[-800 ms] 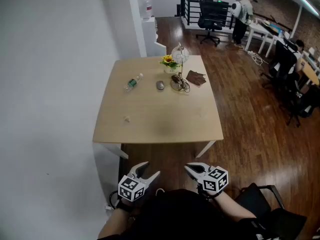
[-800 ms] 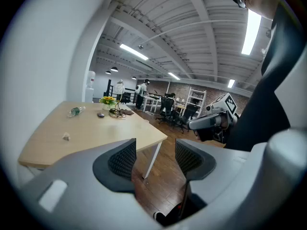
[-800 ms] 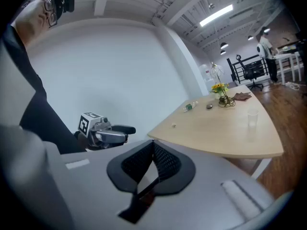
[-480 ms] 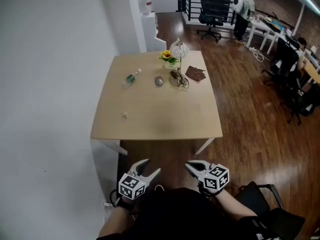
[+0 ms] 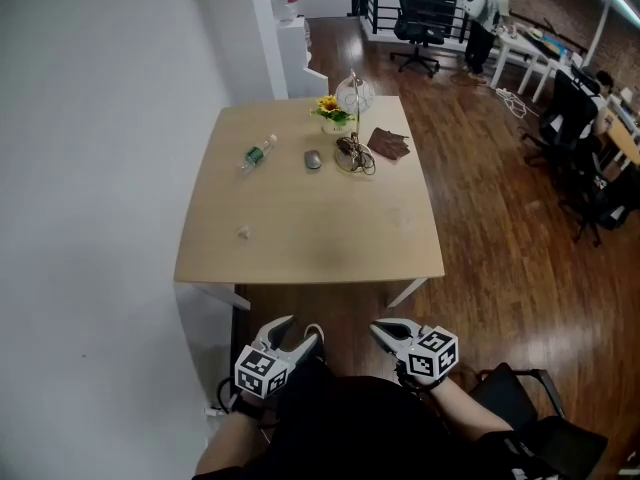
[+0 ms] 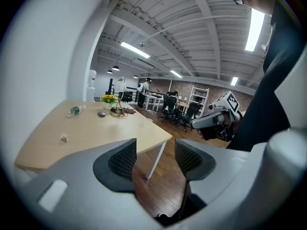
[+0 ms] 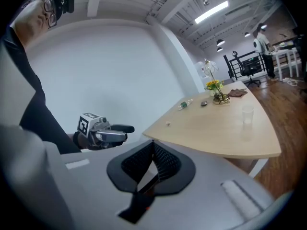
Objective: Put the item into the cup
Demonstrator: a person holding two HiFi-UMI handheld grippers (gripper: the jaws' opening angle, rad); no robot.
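Observation:
A small pale crumpled item [image 5: 242, 232] lies on the left part of the light wood table [image 5: 310, 258]; it also shows in both gripper views [image 6: 64, 137] [image 7: 168, 124]. A clear cup [image 7: 247, 115] stands near the table's right edge and is faint in the head view [image 5: 404, 215]. My left gripper [image 5: 303, 330] hangs open in front of the table's near edge, close to my body, with nothing between its pads [image 6: 125, 156]. My right gripper [image 5: 378, 333] is beside it, shut and empty, its pads meeting at the tip [image 7: 153, 145].
At the table's far end lie a plastic bottle [image 5: 256, 154], a grey mouse [image 5: 313, 160], a flower pot [image 5: 329, 111], a glass lamp [image 5: 352, 96] with cables, and a brown cloth [image 5: 388, 144]. A white wall runs along the left. Office chairs and people are at the back right.
The view has drifted, so the table sits slightly higher and further left in the picture. Both grippers stay low near my body; the left one has edged a little to the right.

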